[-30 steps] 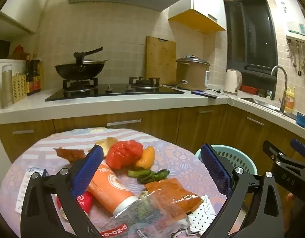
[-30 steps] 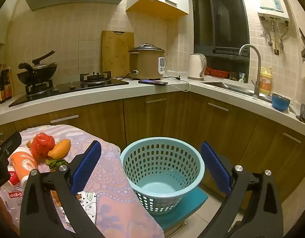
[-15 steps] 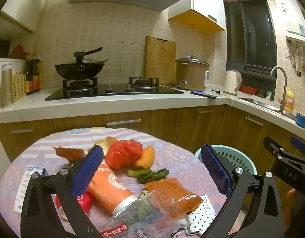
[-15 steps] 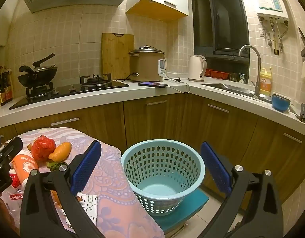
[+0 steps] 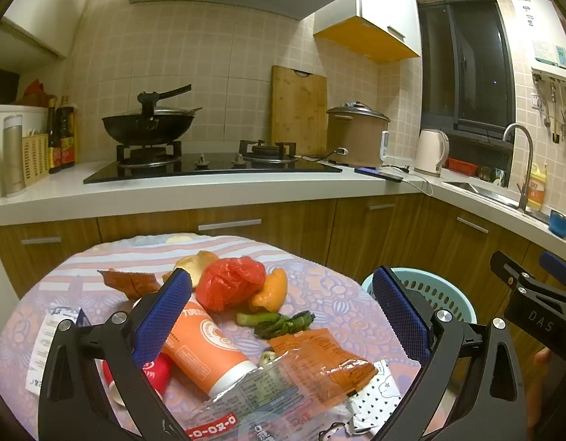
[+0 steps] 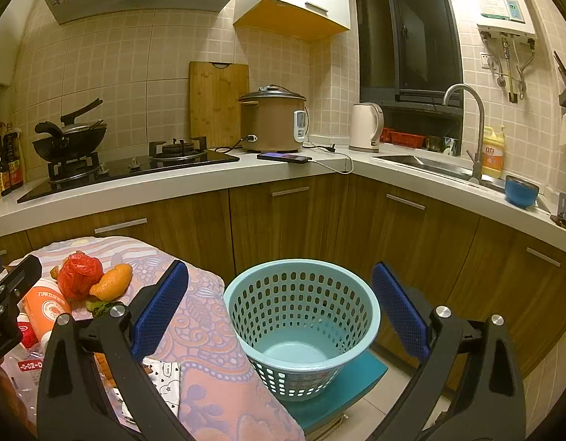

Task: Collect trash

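Trash lies on a round table with a patterned cloth point(image 5: 319, 294): a crumpled red bag point(image 5: 229, 283), orange peel point(image 5: 270, 290), an orange tube point(image 5: 206, 345), green stalks point(image 5: 277, 323), an orange wrapper point(image 5: 319, 352), a clear wrapper point(image 5: 253, 404) and a receipt point(image 5: 49, 345). My left gripper point(image 5: 283, 316) hangs open above the pile, holding nothing. A light blue perforated basket point(image 6: 301, 323) stands empty on a teal stool point(image 6: 341, 386) right of the table. My right gripper point(image 6: 283, 316) is open in front of the basket, empty.
Wooden cabinets and a white counter point(image 5: 209, 191) run behind the table, carrying a wok point(image 5: 147, 125) on the hob, a cutting board point(image 5: 299, 104), rice cooker point(image 6: 272, 119), phone point(image 6: 283, 157) and kettle point(image 6: 365, 126). A sink with faucet point(image 6: 466, 128) is at right.
Both grippers have crept slightly; the views shifted only a little. Nothing on the table moved, and both grippers stayed open.
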Demonstrator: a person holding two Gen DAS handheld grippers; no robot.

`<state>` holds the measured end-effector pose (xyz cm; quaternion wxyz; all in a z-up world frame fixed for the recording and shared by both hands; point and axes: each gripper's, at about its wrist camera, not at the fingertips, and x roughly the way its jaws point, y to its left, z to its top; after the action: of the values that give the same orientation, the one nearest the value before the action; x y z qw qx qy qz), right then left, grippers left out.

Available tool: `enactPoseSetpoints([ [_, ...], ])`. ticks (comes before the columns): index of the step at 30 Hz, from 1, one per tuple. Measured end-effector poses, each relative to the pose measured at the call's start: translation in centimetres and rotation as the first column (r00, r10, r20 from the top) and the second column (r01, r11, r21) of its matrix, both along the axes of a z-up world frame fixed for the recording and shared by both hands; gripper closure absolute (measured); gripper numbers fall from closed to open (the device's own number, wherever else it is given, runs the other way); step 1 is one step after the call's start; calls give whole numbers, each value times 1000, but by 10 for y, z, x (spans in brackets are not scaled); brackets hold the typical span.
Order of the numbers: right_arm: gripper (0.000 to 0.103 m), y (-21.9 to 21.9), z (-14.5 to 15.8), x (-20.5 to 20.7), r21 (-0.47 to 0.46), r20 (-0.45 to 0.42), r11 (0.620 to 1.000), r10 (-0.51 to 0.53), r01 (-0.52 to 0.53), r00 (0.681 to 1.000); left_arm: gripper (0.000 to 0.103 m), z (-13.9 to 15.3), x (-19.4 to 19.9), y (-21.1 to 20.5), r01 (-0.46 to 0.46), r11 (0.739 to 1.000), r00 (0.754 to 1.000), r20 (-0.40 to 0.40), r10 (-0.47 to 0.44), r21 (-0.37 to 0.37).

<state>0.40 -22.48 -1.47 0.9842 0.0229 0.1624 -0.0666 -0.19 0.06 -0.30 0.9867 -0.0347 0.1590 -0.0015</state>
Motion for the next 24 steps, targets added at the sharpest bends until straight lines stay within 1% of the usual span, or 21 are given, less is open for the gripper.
enactPoseSetpoints([
  [24, 8, -3, -6, 2, 7, -13, 1000, -5, 5, 1000, 8, -1, 0, 1, -2, 1000, 1000, 0, 2, 4],
])
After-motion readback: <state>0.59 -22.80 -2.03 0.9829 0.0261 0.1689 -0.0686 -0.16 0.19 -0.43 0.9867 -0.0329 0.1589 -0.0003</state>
